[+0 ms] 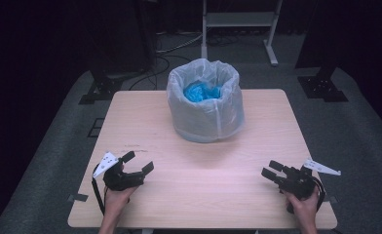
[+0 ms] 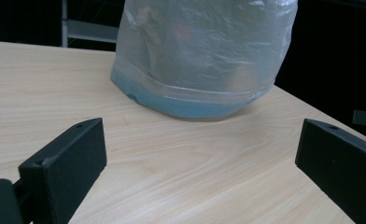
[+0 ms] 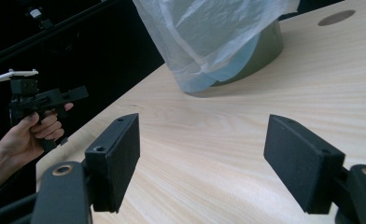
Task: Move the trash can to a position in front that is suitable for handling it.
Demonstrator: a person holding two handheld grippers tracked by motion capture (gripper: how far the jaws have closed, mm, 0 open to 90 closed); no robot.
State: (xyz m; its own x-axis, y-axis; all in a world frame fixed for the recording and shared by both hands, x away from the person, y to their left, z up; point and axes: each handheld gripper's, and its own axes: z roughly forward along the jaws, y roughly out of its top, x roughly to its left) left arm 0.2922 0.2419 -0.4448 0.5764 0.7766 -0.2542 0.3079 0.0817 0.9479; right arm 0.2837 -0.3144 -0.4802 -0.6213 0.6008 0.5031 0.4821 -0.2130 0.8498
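Observation:
A small bin lined with a translucent white plastic bag [image 1: 206,105] stands at the far middle of the light wooden table [image 1: 145,122], with something blue [image 1: 201,91] inside it. My left gripper [image 1: 139,162] hovers over the near left of the table, open and holding nothing. In the left gripper view its jaws [image 2: 200,137] stand wide apart and face the bag [image 2: 204,51]. My right gripper [image 1: 271,168] is at the near right, also open with nothing in it. Its own view has the jaws [image 3: 204,140] spread, the bag [image 3: 204,32] ahead, and the left gripper [image 3: 76,93] at the left.
Bare tabletop lies between both grippers and the bin. A round dark mark [image 3: 336,17] sits on the table beyond the bin. Behind the table are a white stand frame [image 1: 240,22], black stand feet [image 1: 323,85] and cables [image 1: 164,61] on the grey floor.

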